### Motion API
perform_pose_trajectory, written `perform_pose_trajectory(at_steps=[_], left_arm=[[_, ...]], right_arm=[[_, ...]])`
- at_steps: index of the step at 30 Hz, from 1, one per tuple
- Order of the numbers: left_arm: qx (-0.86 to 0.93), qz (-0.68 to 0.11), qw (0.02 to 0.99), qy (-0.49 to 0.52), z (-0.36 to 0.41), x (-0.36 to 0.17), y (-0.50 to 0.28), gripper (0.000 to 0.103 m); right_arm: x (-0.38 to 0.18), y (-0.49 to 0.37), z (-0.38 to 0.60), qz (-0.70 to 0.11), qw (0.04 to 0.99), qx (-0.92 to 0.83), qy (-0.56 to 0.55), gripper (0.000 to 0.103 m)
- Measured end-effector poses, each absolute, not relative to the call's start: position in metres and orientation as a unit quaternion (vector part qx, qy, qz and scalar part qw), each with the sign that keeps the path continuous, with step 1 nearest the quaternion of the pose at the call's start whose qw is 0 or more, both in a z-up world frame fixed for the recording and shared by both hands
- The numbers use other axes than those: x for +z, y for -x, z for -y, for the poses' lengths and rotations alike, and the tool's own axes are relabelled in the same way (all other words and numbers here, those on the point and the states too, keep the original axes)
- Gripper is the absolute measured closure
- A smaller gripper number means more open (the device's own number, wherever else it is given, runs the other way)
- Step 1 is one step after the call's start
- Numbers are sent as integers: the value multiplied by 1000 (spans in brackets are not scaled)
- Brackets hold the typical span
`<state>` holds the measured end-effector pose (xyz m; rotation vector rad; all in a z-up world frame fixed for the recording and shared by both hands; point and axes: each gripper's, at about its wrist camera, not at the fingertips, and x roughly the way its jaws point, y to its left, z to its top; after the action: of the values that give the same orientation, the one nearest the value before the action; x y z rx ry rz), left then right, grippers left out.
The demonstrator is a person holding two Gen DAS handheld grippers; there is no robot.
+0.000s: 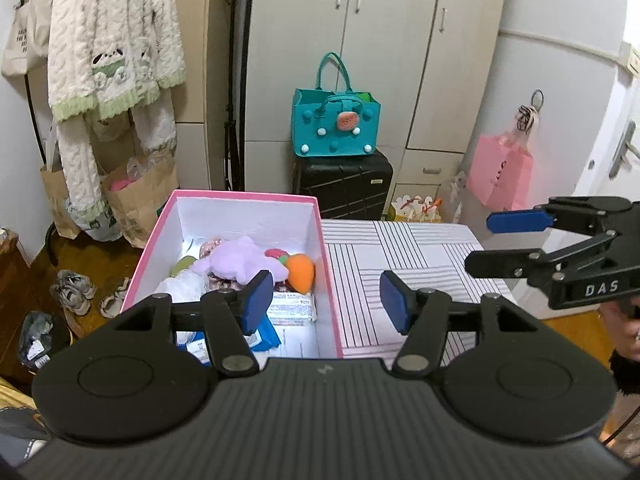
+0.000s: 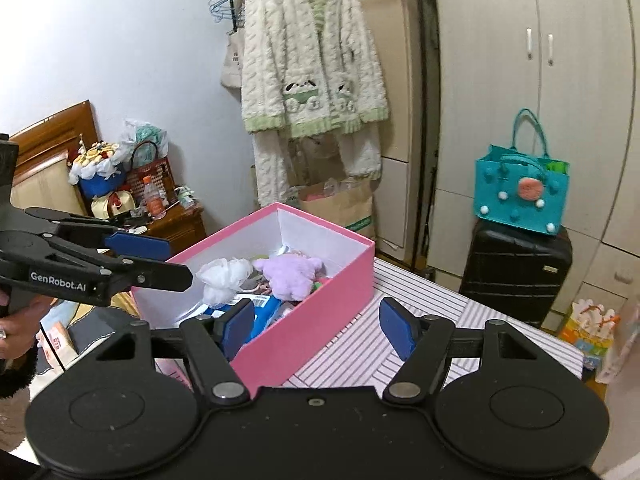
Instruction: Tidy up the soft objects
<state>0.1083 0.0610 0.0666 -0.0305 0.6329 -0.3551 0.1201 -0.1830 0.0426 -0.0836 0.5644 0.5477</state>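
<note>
A pink box with white inside walls stands on a striped table. In it lie a purple plush, an orange carrot plush, a white puff and flat packets. The box and purple plush also show in the right wrist view. My left gripper is open and empty, above the box's near right wall. My right gripper is open and empty, above the box's near corner. Each gripper shows in the other's view, the right and the left.
A teal felt bag sits on a black suitcase behind the table. A fleece robe hangs on a rack. Paper bags and shoes are on the floor at left. A pink bag hangs by the door.
</note>
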Motion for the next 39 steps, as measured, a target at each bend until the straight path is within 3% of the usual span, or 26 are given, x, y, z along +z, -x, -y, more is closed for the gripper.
perform_pose_trajectory(at_steps=[8, 13, 17, 33, 39], left_arm=[[-172, -299, 939, -1, -54, 66, -84, 31], [-168, -289, 942, -3, -55, 61, -67, 23], [-163, -276, 947, 7, -58, 56, -58, 1], [-63, -306, 949, -43, -34, 33, -42, 0], [-70, -314, 947, -15, -38, 28, -36, 0]], right_arm=[[38, -91, 195, -286, 930, 227, 39, 5], [32, -73, 200, -303, 938, 167, 33, 2], [26, -57, 211, -289, 945, 156, -5, 2], [10, -13, 197, -260, 962, 79, 13, 2], [2, 1, 189, -259, 965, 49, 18, 2]])
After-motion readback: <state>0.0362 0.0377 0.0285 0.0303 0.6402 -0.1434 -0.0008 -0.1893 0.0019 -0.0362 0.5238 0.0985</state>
